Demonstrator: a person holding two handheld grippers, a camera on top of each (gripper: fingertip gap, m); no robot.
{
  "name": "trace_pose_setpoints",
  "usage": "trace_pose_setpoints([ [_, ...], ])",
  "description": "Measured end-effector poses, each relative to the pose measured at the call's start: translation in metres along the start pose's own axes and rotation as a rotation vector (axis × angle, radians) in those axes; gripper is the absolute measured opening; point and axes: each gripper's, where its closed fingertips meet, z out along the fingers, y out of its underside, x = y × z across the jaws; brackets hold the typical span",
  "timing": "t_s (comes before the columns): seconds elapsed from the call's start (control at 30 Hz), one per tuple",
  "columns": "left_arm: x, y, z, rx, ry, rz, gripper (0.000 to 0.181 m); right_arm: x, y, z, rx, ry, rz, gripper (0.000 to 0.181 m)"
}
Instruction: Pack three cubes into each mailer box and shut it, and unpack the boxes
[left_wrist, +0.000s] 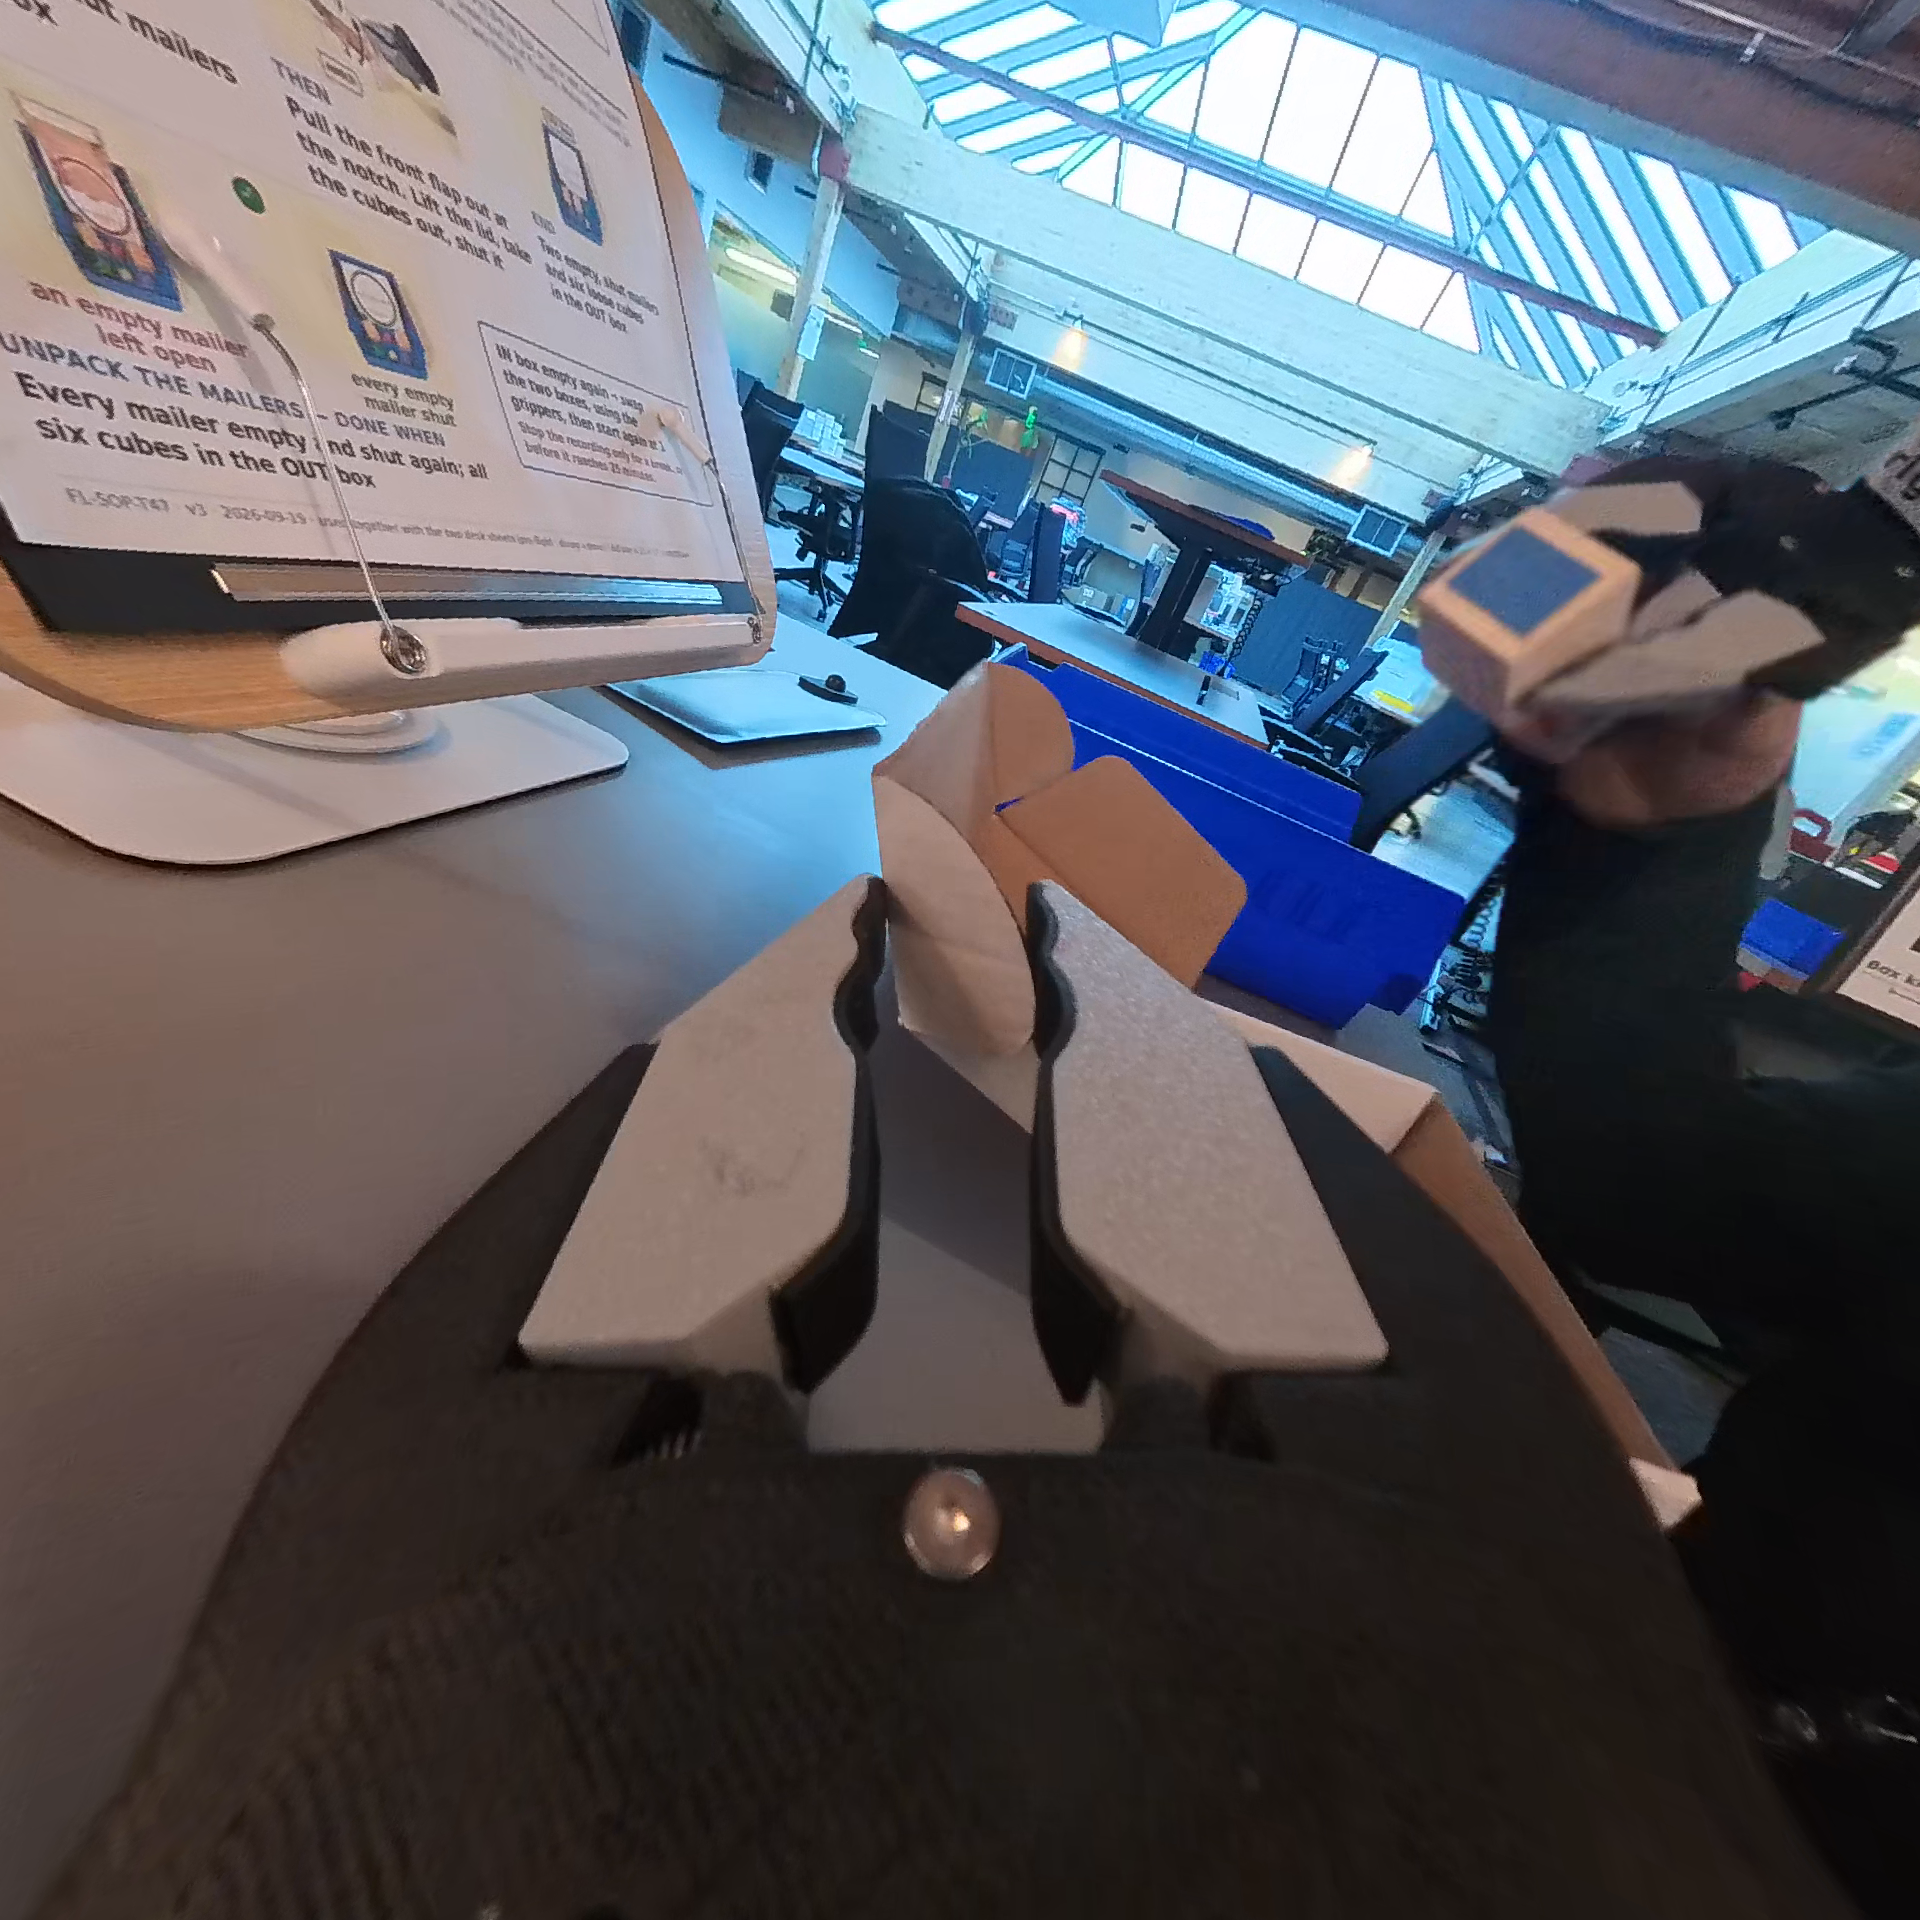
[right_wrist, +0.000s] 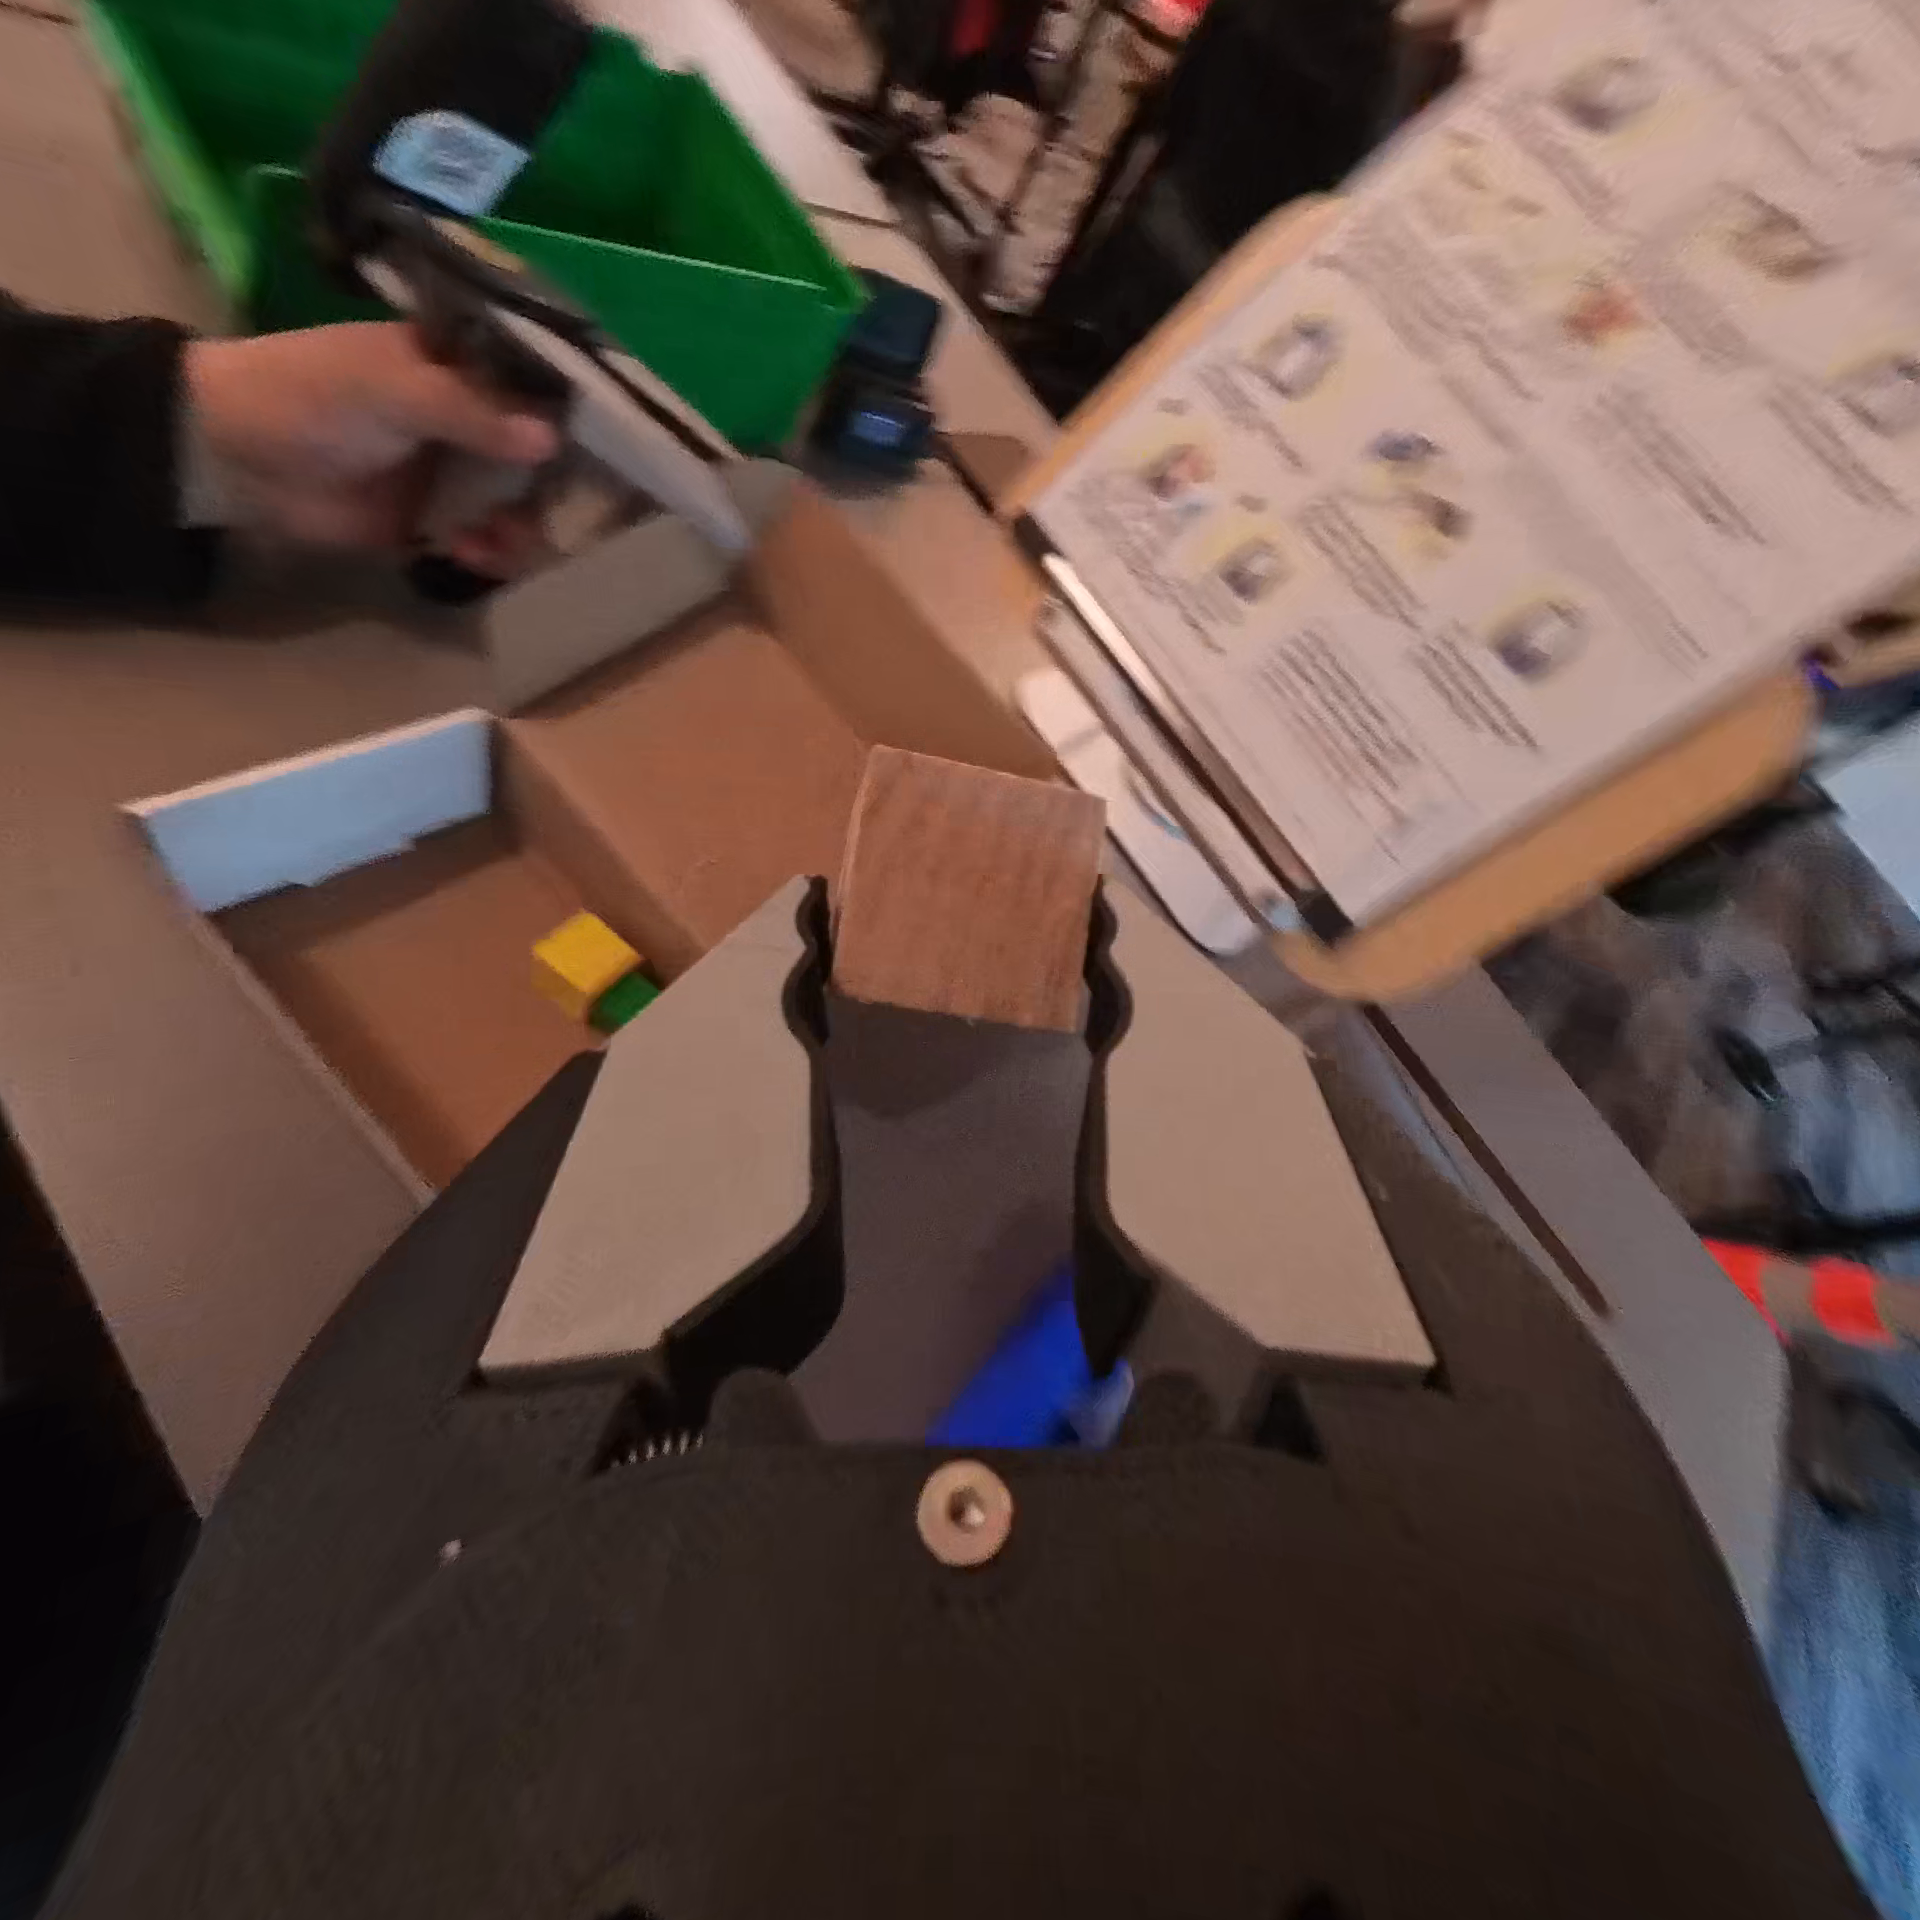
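Note:
An open cardboard mailer box (right_wrist: 312, 810) lies on the grey table, with a yellow cube (right_wrist: 580, 961) and a green cube (right_wrist: 627, 1000) against its inner wall. My right gripper (right_wrist: 961, 904) is shut on a wooden cube (right_wrist: 966, 873) and holds it above the box's right side. In the left wrist view this cube (left_wrist: 1517, 603) shows a blue face, held high at the right by the right gripper (left_wrist: 1590, 603). My left gripper (left_wrist: 961, 935) is shut on the white flap (left_wrist: 935, 810) of the raised lid. A hand holds the left gripper (right_wrist: 717, 520) at the box's far end.
A blue bin (left_wrist: 1299, 862) stands behind the lid. A green bin (right_wrist: 665, 239) stands at the far left of the table. An instruction sheet on a wooden stand (left_wrist: 312, 312) is close beside the box; it also shows in the right wrist view (right_wrist: 1455, 520). A small black device (right_wrist: 883, 384) sits near the green bin. The grippers' ends are close to 20 centimetres from one another.

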Motion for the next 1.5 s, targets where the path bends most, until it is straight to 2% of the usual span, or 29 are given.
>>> trace_pose_setpoints([
  [0.13,-0.002,0.002,0.001,-0.002,0.002,-0.018,0.025,0.055,0.069,-0.057,-0.143,0.124,0.116,0.047],
  [0.23,-0.003,0.003,0.002,-0.001,0.004,-0.039,0.025,0.068,0.129,-0.081,-0.322,0.13,0.222,0.047],
  [0.3,-0.004,0.003,0.001,-0.003,0.001,-0.037,0.025,0.066,0.158,-0.091,-0.411,0.105,0.253,0.047],
  [0.43,-0.005,0.003,0.0,0.002,-0.009,-0.029,0.025,0.041,0.204,-0.096,-0.584,-0.032,0.274,0.047],
  [0.53,-0.006,0.004,0.0,0.003,-0.008,-0.044,0.025,0.022,0.232,-0.089,-0.701,-0.14,0.265,0.047],
  [0.67,-0.006,0.004,0.0,0.004,-0.01,-0.045,0.025,0.03,0.264,-0.07,-0.826,-0.139,0.279,0.047],
  [0.77,-0.005,0.003,0.0,0.004,-0.014,-0.034,0.025,0.016,0.278,-0.062,-0.887,-0.233,0.319,0.047],
  [0.9,-0.005,0.003,0.0,0.003,-0.008,-0.037,0.025,0.004,0.285,-0.069,-0.925,-0.27,0.333,0.047],
  [1.1,-0.004,0.003,0.001,0.003,0.002,-0.041,0.025,0.004,0.285,-0.091,-1.0,-0.209,0.416,0.046],
  [1.27,-0.002,0.002,0.001,0.004,0.001,-0.031,0.025,0.012,0.278,-0.086,-0.974,-0.164,0.376,0.046],
  [1.37,-0.002,0.002,0.001,0.004,0.0,-0.032,0.024,0.009,0.289,-0.089,-1.032,-0.18,0.407,0.057],
  [1.5,-0.003,0.003,0.001,0.004,0.001,-0.035,0.025,0.013,0.286,-0.092,-1.017,-0.156,0.398,0.046],
])
